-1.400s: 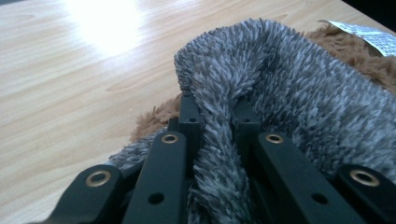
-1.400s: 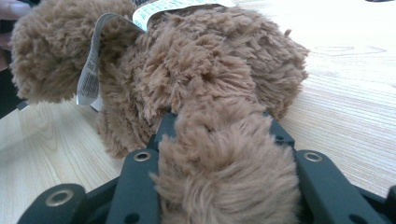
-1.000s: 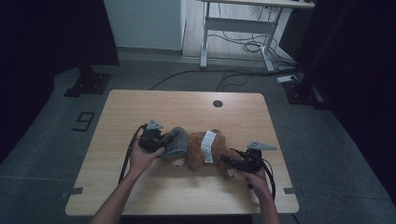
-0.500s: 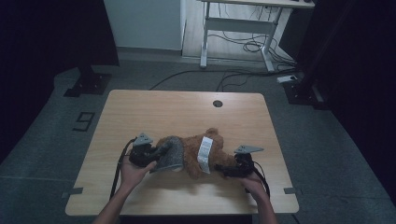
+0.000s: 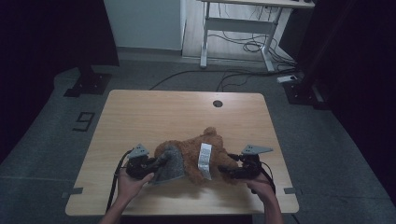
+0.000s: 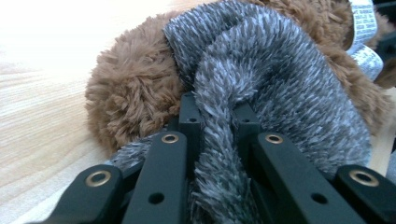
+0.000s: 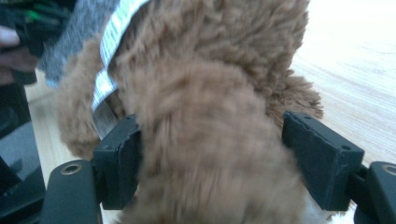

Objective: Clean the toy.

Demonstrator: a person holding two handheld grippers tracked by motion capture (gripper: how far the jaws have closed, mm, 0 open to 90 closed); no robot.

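Near the front edge of the wooden counter (image 5: 140,112), a brown plush toy (image 5: 194,156) is lying on its side between the two grippers, with a grey fuzzy cloth (image 5: 170,164) draped over its left part and a white label (image 5: 204,161) (printed, too small to read) hanging across its middle. At the toy's left end, the left gripper (image 5: 152,168) is pinching a fold of the grey cloth, its fingers (image 6: 189,114) sitting narrow around it. At the right end, the right gripper (image 5: 224,171) is clasping a thick brown limb of the toy, its fingers (image 7: 317,154) standing fairly wide against the fur on both sides.
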